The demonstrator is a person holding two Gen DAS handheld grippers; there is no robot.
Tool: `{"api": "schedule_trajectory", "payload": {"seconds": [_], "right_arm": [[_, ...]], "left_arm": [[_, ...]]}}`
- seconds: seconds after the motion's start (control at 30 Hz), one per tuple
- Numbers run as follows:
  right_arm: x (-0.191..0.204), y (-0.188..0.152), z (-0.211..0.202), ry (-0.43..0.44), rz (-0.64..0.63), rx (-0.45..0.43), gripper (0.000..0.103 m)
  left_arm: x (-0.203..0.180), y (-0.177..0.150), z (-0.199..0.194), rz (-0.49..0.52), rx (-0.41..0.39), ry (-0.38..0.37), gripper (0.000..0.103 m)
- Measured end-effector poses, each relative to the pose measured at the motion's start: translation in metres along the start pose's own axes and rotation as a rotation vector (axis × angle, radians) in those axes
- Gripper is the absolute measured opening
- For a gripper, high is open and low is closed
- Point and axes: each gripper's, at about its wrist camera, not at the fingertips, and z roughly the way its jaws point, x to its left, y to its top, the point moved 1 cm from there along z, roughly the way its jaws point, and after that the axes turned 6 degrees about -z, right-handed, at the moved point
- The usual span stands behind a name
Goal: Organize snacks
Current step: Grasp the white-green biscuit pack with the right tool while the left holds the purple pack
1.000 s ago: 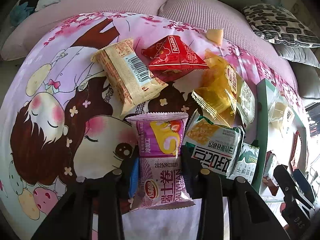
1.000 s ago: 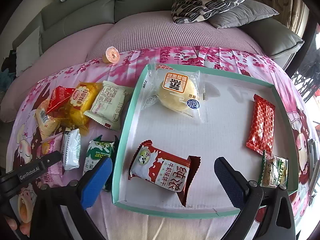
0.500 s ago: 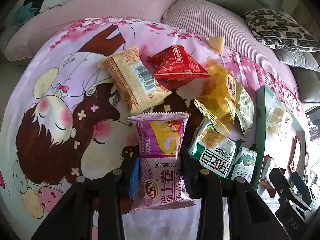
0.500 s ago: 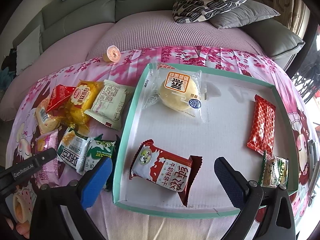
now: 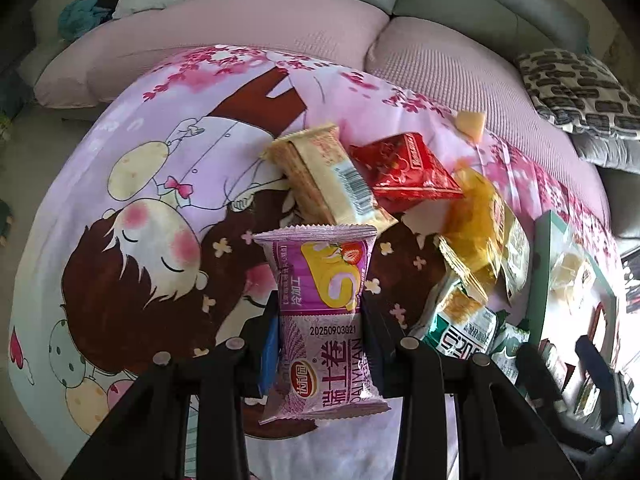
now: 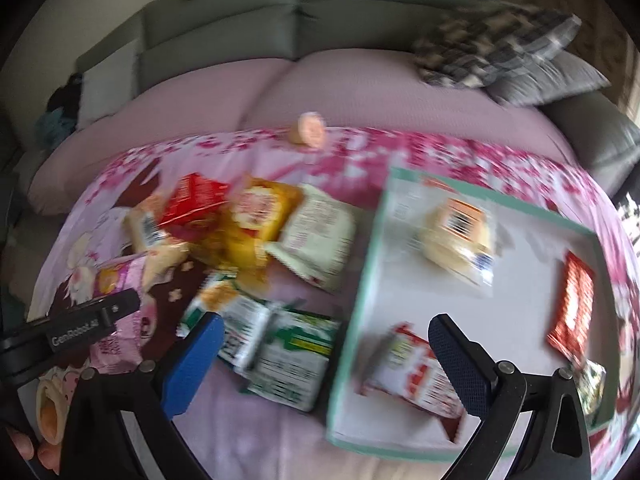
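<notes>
Purple snack pack [image 5: 324, 320] hides left gripper's [image 5: 320, 344] jaws; right view blurred

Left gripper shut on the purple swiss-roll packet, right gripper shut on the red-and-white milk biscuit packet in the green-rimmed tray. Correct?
Partly. The left gripper is shut on the purple swiss-roll packet, as the left wrist view shows. The right gripper is open and holds nothing: in the right wrist view, the red-and-white milk biscuit packet lies loose in the green-rimmed tray.
</notes>
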Motion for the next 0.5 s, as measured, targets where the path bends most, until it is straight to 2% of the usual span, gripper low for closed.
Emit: {"api": "schedule_trajectory", "payload": {"seconds": [0.17,0.3,0.5], "right_arm": [[0.028,0.003,0.014,0.036,-0.100,0.034,0.103],[0.045,0.003,0.024,0.061,-0.168,0.055,0.098],[0.057,0.005,0.041,0.053,-0.219,0.092,0.097]], "left_arm": [[0.009,0.004,0.001,-0.025,-0.004,0.010,0.038],[0.011,0.005,0.002,-0.035,0.004,-0.008,0.038],[0.012,0.004,0.004,-0.044,0.020,-0.029,0.038]]}}
